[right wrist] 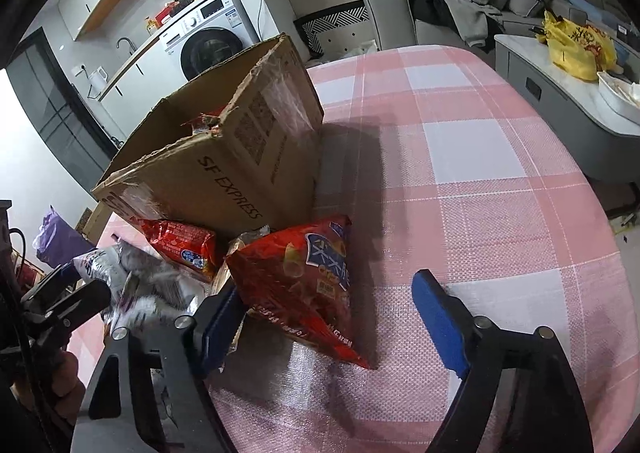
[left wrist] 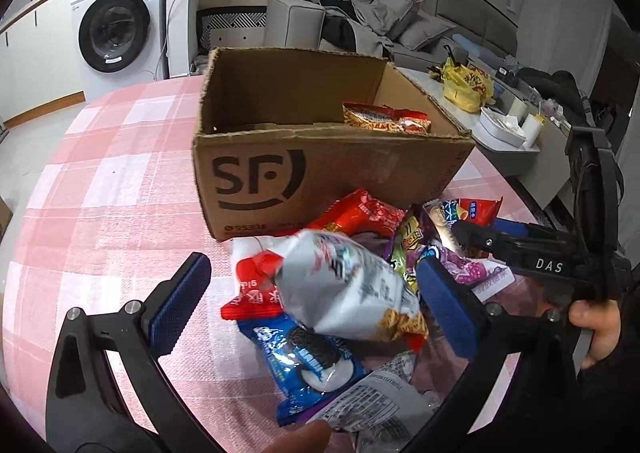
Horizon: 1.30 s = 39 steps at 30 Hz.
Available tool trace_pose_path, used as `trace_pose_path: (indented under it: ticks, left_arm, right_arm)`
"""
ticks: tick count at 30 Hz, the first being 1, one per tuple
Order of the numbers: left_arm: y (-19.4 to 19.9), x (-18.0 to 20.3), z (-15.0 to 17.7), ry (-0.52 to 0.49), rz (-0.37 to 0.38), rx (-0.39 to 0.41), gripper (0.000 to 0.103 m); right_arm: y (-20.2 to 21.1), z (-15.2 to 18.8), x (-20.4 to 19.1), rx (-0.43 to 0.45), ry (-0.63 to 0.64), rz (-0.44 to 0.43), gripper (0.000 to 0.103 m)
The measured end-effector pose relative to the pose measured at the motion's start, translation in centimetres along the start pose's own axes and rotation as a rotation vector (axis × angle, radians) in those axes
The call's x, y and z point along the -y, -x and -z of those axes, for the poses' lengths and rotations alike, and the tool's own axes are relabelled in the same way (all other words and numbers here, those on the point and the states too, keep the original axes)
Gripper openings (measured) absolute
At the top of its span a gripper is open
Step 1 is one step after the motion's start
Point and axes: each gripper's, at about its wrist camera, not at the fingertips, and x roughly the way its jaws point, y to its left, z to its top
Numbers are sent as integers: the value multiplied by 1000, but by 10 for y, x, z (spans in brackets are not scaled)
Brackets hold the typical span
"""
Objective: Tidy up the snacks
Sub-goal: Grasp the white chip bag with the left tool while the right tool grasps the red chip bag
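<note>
Cardboard box point(left wrist: 320, 157): front face carries a large black "SF" logo with "95338" printed small beneath it; adjoining side face point(right wrist: 240, 173) reads "SF EXPRESS" running downward. Right gripper point(left wrist: 472, 231), beside the box: white letters "DAS" on its black body. Snack packets before the box bear print too blurred to read.

**Cardboard, foil and woven cloth**

We see a cardboard box point(left wrist: 320, 169) of matt brown corrugated board, its rims torn rough, with shiny clear tape on one side wall. The tablecloth point(right wrist: 480, 181) is a woven pink-and-white check with a coarse, visible weave. The silver snack bag point(left wrist: 352, 285) and red chip bag point(right wrist: 304, 281) look like glossy crinkled plastic film. Our left gripper point(left wrist: 316, 301) and right gripper point(right wrist: 332, 325) have matt black plastic arms, blue ribbed pads and bright metal screws.
</note>
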Motion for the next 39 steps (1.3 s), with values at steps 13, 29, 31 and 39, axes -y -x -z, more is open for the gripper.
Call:
trace_pose_path:
  ticks: [13, 29, 31, 39]
  left_arm:
    - [-23, -4, 3, 28, 114, -80, 67]
    - [18, -12, 5, 14, 102, 59, 51]
    - [27, -12, 5, 11, 93, 77, 51]
    - [69, -18, 2, 6, 71, 153, 51]
  right_arm:
    - [-4, 1, 0, 3, -5, -84, 50]
    - [28, 2, -10, 99, 47, -48, 40]
    - [36, 2, -11, 115, 45, -54, 40]
    - [78, -3, -22, 203, 64, -76, 40]
